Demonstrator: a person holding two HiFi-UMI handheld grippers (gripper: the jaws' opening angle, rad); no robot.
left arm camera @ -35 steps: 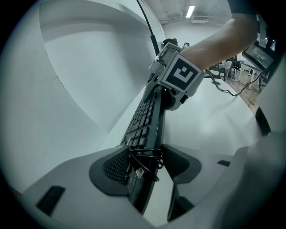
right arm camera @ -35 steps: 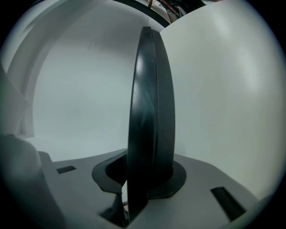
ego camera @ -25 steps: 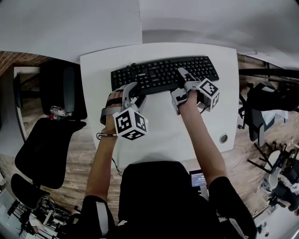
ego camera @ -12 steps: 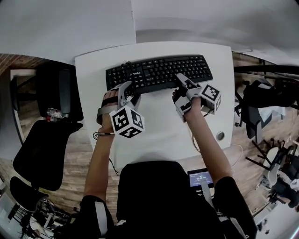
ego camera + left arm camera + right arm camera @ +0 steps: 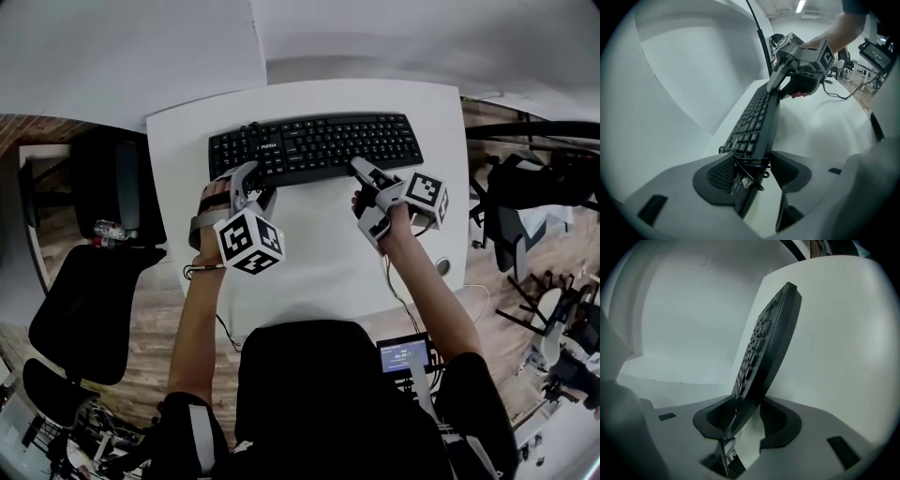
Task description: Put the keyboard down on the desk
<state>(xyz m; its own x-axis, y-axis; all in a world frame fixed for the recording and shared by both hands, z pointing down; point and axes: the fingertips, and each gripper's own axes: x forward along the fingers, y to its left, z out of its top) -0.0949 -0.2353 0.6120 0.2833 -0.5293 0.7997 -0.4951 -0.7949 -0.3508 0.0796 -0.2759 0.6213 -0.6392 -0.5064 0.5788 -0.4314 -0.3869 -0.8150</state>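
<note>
A black keyboard (image 5: 314,145) lies along the far side of the white desk (image 5: 319,253). My left gripper (image 5: 255,187) is at its front left corner. In the left gripper view that gripper (image 5: 761,161) has the keyboard's (image 5: 757,117) edge and a coiled USB cable (image 5: 750,169) between its jaws, with a bare gap beside one pad. My right gripper (image 5: 362,189) is at the front right edge. Its jaws have just been opening. They straddle the keyboard (image 5: 764,338) in the right gripper view (image 5: 750,416) without pressing on it.
The desk backs onto a white wall. Black office chairs (image 5: 89,300) stand to its left, and more chairs and gear (image 5: 525,197) to its right. A round cable grommet (image 5: 442,266) sits near the desk's right front. A small lit screen (image 5: 403,356) is below the desk's edge.
The right gripper's jaws have spread apart and it has drawn back a little from the keys toward the person. The left gripper has stayed at the keyboard's left corner.
</note>
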